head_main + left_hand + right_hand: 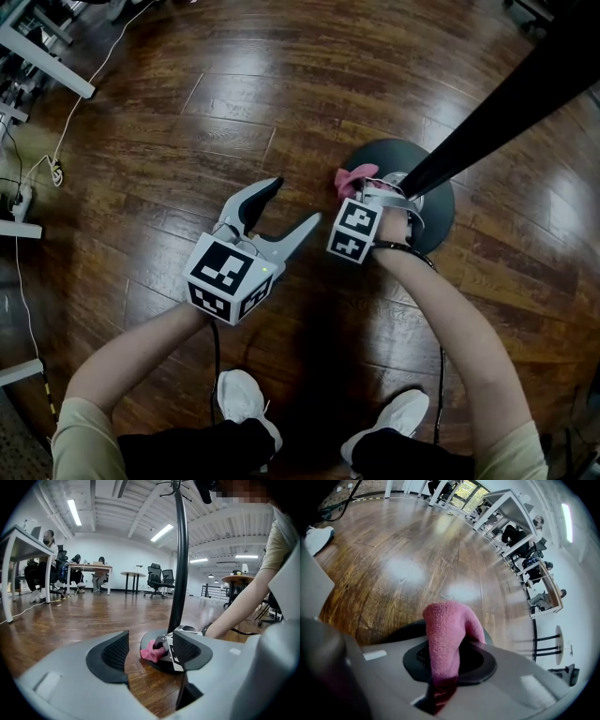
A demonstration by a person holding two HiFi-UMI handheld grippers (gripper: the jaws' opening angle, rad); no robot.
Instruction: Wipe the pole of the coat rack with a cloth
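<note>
**Cloth at the foot of the rack, pole not yet rubbed**

Left of the rack's round base, the left gripper hung over the wooden floor with its jaws spread wide and nothing between them. It pointed toward the base but was clear of it. At the base's left edge the right gripper had its jaws pinched on the pink cloth, a fold standing up past them above the dark disc. Just right of that, the black pole rose from the base's middle; whether cloth touched metal I could not tell. To my eye the wiping was at its lowest point, or about to begin. The next move would call for pressing the cloth against the pole's foot and drawing it up along the shaft — the free gripper could steady the rack.
</note>
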